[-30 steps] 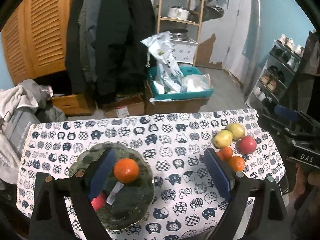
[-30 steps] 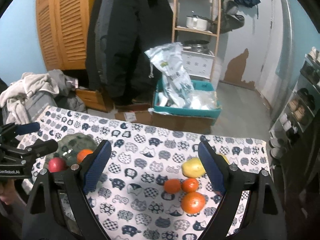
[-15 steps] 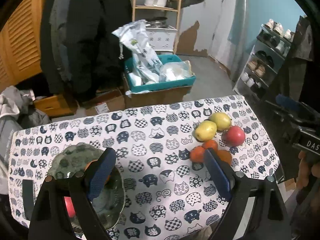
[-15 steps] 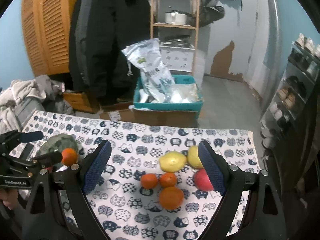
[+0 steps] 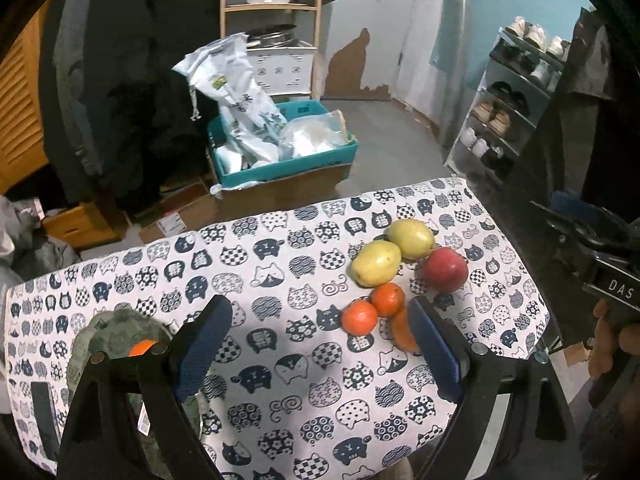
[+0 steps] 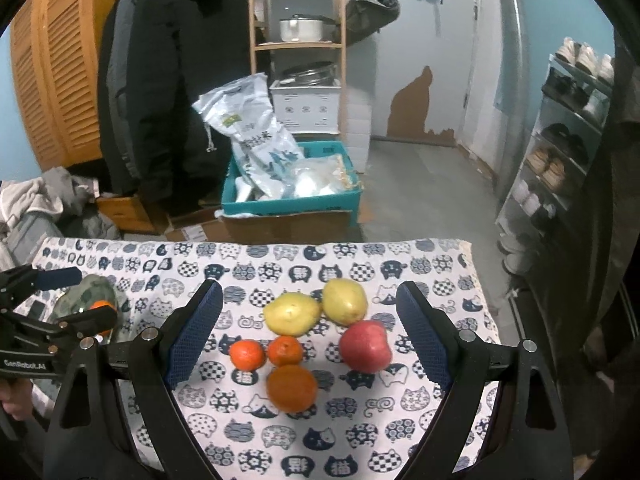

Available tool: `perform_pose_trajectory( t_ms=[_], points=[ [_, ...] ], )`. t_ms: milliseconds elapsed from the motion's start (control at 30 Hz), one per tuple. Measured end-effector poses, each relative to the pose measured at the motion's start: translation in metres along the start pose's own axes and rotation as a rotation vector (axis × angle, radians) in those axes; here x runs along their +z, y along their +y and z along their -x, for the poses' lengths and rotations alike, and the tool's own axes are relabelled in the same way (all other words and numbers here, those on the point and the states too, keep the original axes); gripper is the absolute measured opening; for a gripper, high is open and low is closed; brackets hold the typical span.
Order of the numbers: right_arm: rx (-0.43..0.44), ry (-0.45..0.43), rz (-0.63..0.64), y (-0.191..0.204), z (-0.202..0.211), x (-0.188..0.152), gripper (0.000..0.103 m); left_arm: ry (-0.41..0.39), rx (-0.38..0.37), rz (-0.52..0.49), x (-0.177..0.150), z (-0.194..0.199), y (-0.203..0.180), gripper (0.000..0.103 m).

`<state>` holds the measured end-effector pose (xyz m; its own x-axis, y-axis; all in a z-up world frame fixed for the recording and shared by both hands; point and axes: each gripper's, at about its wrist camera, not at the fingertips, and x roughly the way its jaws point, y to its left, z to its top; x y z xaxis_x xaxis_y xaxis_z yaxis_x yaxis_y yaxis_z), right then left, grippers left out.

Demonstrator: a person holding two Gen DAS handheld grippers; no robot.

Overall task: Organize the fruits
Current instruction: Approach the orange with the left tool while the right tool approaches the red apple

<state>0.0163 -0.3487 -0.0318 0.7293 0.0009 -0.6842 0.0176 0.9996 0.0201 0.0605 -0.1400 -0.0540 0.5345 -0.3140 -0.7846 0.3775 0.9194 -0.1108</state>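
1. Fruit sat clustered on the surface (image 6: 440, 264): two pears (image 6: 294, 313), an apple (image 6: 366, 345), three oranges (image 6: 292, 387).
2. Both tools were released and empty, right tool (image 6: 308, 336) framing the cluster, left tool (image 5: 320, 344) beside it.
3. Best approach, probably: centre on one orange, close gently.
4. Plate (image 5: 112, 332) at the left held an orange.

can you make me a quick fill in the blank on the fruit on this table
1. The loose pile holds ___ orange fruits.
2. The only red fruit in the pile is one ___.
3. Both the left gripper and the right gripper have jaws that are ___.
4. The cloth is printed with ___.

Missing words: three; apple; open; cats
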Motion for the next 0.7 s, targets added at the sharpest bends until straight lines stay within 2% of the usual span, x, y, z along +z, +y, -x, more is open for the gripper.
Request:
perform_pose_trajectory(
  t_ms=[200,500,700],
  points=[
    [-0.015,0.009,-0.021,-0.016,-0.003,-0.006,0.087,0.033,-0.025,-0.011,0.003,-0.02,-0.012,0.091],
    [-0.038,0.057,-0.028,-0.036,-0.025,-0.016,0.087,0.15,-0.059,0.019,-0.004,-0.079,-0.018,0.091],
    [-0.052,0.105,-0.049,-0.05,-0.045,-0.025,0.087,0.186,-0.059,0.026,-0.007,-0.112,-0.021,0.091]
  ],
)
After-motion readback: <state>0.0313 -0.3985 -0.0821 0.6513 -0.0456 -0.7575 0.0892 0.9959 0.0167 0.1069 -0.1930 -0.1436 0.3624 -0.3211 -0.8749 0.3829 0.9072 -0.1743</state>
